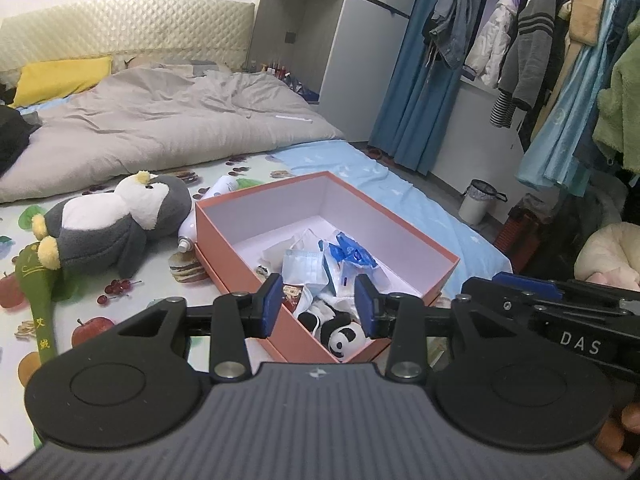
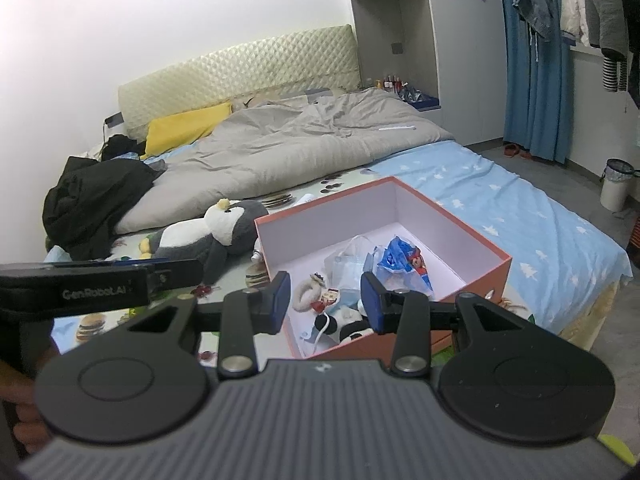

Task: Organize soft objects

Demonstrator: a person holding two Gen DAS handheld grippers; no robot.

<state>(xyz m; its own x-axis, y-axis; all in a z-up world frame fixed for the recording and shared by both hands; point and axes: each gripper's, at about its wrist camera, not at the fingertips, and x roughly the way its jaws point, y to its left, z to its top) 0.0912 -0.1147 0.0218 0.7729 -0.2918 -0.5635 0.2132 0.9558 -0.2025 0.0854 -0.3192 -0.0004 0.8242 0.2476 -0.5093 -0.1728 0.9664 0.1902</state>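
Green massage hammer at the bed's left edge, touching the penguin plush lying on its side. White spray bottle wedged between the penguin and the orange box. Box sits open near the bed's foot edge; inside: face masks, blue packets, panda plush in the near corner. Left gripper hangs above the box, jaws apart, empty. Right gripper likewise: parted, nothing between the pads.

Left gripper and right gripper sit side by side, tilted downward, jaws parted and empty.
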